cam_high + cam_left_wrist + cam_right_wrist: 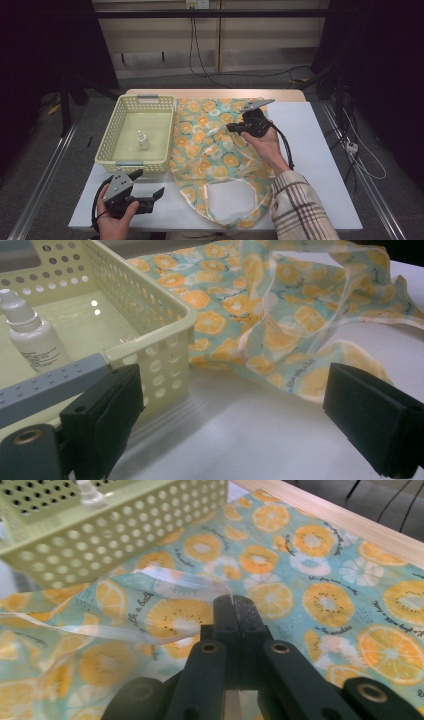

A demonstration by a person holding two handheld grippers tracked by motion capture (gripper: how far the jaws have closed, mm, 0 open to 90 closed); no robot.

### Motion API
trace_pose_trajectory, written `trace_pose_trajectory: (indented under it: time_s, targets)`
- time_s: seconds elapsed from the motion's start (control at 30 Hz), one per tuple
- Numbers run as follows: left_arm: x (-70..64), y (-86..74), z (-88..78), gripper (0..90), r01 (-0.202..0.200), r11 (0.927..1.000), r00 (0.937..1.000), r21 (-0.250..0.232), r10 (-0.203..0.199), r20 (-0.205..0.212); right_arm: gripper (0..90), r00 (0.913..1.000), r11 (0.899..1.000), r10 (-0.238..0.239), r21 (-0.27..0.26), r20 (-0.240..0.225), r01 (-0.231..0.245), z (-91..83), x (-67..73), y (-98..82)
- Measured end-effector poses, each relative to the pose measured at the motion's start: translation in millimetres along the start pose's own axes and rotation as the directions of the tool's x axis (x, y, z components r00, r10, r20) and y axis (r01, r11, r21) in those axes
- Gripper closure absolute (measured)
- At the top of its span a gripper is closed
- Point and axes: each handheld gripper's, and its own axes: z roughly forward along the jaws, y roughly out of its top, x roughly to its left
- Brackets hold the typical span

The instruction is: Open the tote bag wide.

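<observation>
Over the bag (210, 150): right gripper (235, 127) jaws clamped on its edge | left gripper (148, 185) low by basket (116, 162), jaws apart

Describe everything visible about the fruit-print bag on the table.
The bag is thin, translucent plastic, teal with orange citrus slices and white flowers. It lies flat and crumpled on the white table, its handle opening toward the person, one edge against the yellow-green basket. The right claw is shut on a raised fold of its upper layer, lifting it slightly.
</observation>
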Motion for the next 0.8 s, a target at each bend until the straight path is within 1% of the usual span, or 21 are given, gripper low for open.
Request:
trace_pose_trajectory:
  time_s: [0.07,0.1,0.13,0.17,0.27,0.37,0.47,0.5,0.57,0.63,0.67,0.73,0.8]
  targets:
    - [0.2,-0.1,-0.1,8.9,0.001,1.0000,1.0000,-0.001,-0.001,0.000,90.0,0.9999,1.000,0.011,0.013,0.006,-0.011,5.5,-5.0,-0.3]
    - [1.3,0.2,-0.2,8.9,-0.014,0.9999,0.9999,0.004,0.014,-0.002,90.0,0.9998,1.000,0.017,0.016,0.008,-0.017,7.3,-7.2,0.0]
    - [1.0,0.1,0.0,8.9,-0.009,1.0000,1.0000,0.004,0.009,-0.001,90.0,0.9997,1.000,0.022,0.015,0.013,-0.022,8.5,-9.5,0.7]
    - [1.3,0.2,0.2,8.9,-0.013,0.9999,0.9999,0.006,0.013,-0.001,90.0,0.9995,1.000,0.028,0.013,0.016,-0.029,9.4,-11.6,2.0]
    - [1.0,0.3,0.4,8.9,-0.017,0.9999,0.9999,0.005,0.017,-0.002,90.0,0.9990,0.999,0.033,0.008,0.028,-0.034,11.3,-17.1,7.8]
    - [0.9,0.2,0.2,8.9,-0.011,0.9999,0.9999,0.006,0.011,0.001,90.0,0.9981,0.999,0.028,0.024,0.055,-0.029,15.6,-20.7,11.4]
    - [1.1,0.0,0.2,8.9,-0.008,1.0000,1.0000,0.002,0.008,-0.001,90.0,0.9975,0.999,0.031,0.038,0.063,-0.034,21.9,-23.7,9.4]
    - [1.5,0.1,0.1,8.9,-0.013,0.9999,0.9999,0.003,0.013,-0.003,90.0,0.9974,0.998,0.034,0.042,0.063,-0.037,23.5,-24.8,8.3]
    - [1.3,-0.1,0.4,8.9,-0.008,1.0000,1.0000,0.004,0.008,0.000,90.0,0.9970,0.998,0.044,0.041,0.063,-0.047,26.3,-26.9,5.7]
    - [1.3,-0.1,0.4,8.9,-0.008,1.0000,1.0000,0.004,0.008,0.000,90.0,0.9971,0.998,0.041,0.050,0.064,-0.044,28.7,-27.7,3.7]
    - [1.3,-0.2,0.3,8.9,-0.007,1.0000,1.0000,0.004,0.007,0.000,88.1,0.9971,0.998,0.040,0.053,0.065,-0.044,29.6,-27.9,2.9]
    - [1.4,-0.1,0.4,8.9,-0.008,1.0000,1.0000,0.004,0.008,0.000,81.5,0.9971,0.997,0.036,0.060,0.067,-0.041,30.6,-27.2,2.2]
    - [1.3,-0.1,0.5,8.9,-0.009,1.0000,1.0000,0.004,0.009,-0.001,78.6,0.9961,0.997,0.035,0.061,0.081,-0.040,30.7,-26.2,2.3]
